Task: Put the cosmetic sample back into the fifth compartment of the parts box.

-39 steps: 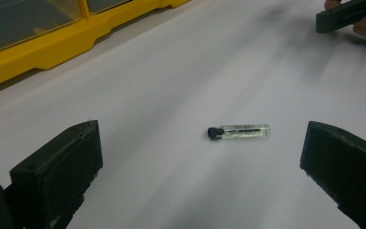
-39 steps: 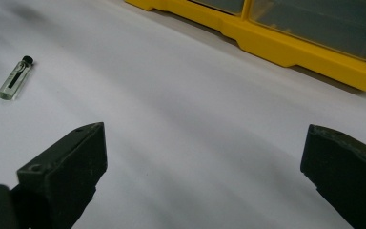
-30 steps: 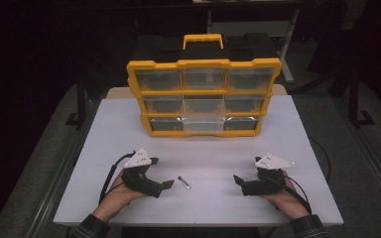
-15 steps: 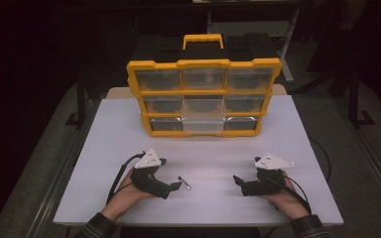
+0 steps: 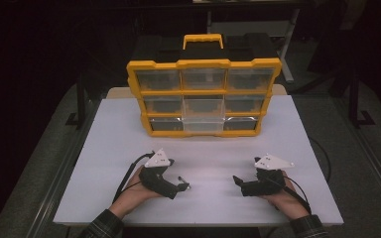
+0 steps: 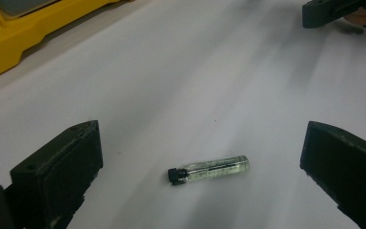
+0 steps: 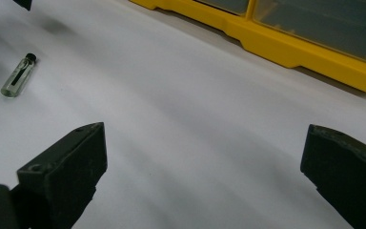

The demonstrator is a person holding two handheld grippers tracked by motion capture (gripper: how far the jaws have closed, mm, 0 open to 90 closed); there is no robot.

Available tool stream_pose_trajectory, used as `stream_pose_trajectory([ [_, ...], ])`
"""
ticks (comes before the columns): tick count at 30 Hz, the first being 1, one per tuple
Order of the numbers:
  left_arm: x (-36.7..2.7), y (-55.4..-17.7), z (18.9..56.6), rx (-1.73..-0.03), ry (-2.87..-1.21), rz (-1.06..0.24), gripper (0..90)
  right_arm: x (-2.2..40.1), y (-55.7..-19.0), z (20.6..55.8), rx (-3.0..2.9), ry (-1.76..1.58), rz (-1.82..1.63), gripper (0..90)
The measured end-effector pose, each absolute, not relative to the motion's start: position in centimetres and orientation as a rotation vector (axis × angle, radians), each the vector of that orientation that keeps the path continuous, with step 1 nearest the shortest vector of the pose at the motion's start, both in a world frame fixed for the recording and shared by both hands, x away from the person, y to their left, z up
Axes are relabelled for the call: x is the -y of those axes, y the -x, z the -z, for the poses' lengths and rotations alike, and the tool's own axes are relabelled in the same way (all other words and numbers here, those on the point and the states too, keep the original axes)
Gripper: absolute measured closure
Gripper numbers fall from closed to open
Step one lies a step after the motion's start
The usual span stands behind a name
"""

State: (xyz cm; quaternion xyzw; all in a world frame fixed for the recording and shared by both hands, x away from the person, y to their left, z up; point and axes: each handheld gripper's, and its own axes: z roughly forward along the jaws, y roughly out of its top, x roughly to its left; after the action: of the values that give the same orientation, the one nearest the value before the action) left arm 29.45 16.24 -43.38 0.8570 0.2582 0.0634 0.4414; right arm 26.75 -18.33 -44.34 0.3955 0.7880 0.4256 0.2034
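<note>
A small clear glass vial [image 6: 209,168] with a black cap lies flat on the white table. My left gripper [image 6: 202,145] is open, one jaw on each side of the vial, neither touching it. In the high view the left gripper [image 5: 174,187] sits at the front left, its tip right at the vial [image 5: 184,183]. My right gripper [image 5: 239,182] rests at the front right, open and with nothing between its jaws [image 7: 205,157]. From it the vial [image 7: 18,76] lies off to the far left.
A yellow organizer case [image 5: 203,91] with clear drawers and a black handle stands upright at the back middle of the white table [image 5: 297,144]. Its yellow base [image 7: 290,47] runs ahead of the right gripper. Dark floor surrounds the table.
My left gripper has slid right toward the vial, which now lies between its open jaws. The right gripper and the organizer have not moved.
</note>
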Motion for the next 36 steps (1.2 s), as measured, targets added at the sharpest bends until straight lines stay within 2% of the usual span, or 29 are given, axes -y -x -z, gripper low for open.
stream_pose_trajectory([
  [16,-15.47,-30.48,43.50,-0.600,-2.132,-0.136,6.2,18.34,-26.76,44.38,-2.192,-1.121,-1.192,1.3],
  [36,-15.50,-30.43,44.27,-0.528,-2.187,-0.084,28.5,18.28,-26.85,44.46,-2.206,-1.115,-1.188,1.3],
])
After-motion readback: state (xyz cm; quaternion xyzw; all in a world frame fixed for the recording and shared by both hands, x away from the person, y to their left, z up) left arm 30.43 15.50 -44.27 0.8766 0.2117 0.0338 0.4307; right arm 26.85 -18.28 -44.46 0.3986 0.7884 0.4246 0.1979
